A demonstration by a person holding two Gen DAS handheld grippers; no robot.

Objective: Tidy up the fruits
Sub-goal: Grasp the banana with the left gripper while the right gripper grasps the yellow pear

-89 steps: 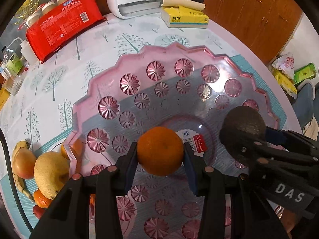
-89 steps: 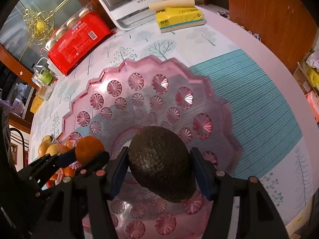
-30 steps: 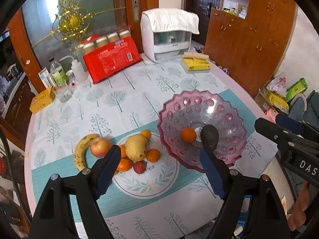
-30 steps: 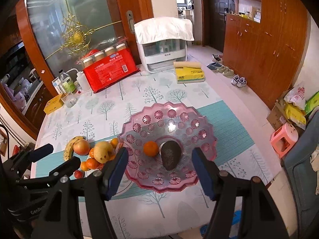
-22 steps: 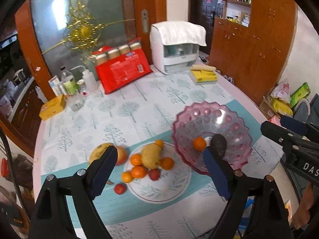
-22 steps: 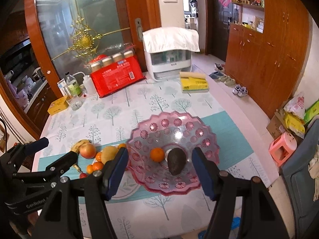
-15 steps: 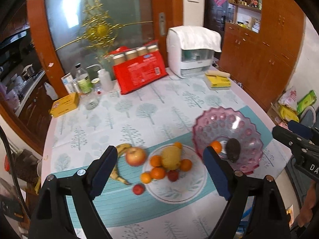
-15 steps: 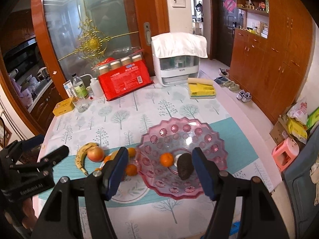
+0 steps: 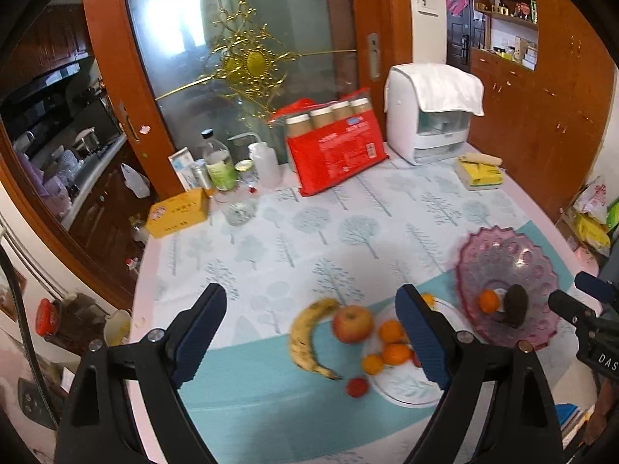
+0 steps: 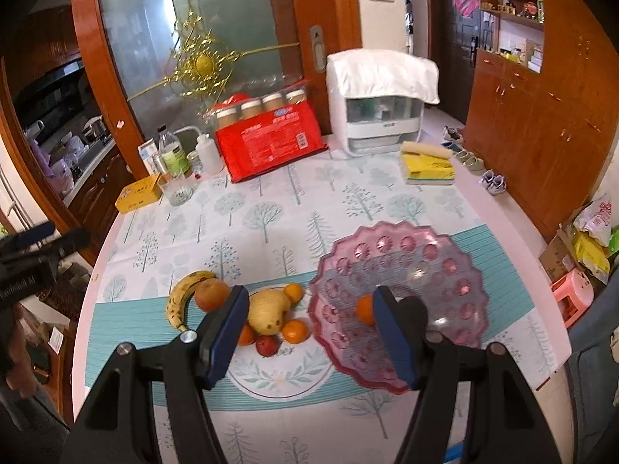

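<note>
Both tools have pulled back and up from the pink bowl point(image 10: 421, 247), leaving the orange point(image 9: 488, 301) and the avocado point(image 9: 516, 304) inside it. Nearest, the left tool point(image 9: 305, 336) has just been opening and stands wide, nothing between its jaws; the right tool point(image 10: 307, 338) is half open and empty too. Beyond, at twelve o'clock from the left tool, lie the banana point(image 9: 305, 338) and apple point(image 9: 353, 324) (the banana bare on the surface point(image 9: 309, 232)), beside the white plate point(image 10: 278, 377) of small fruit. I'd take the apple next: descend straight, straddle its middle, and close gently.
</note>
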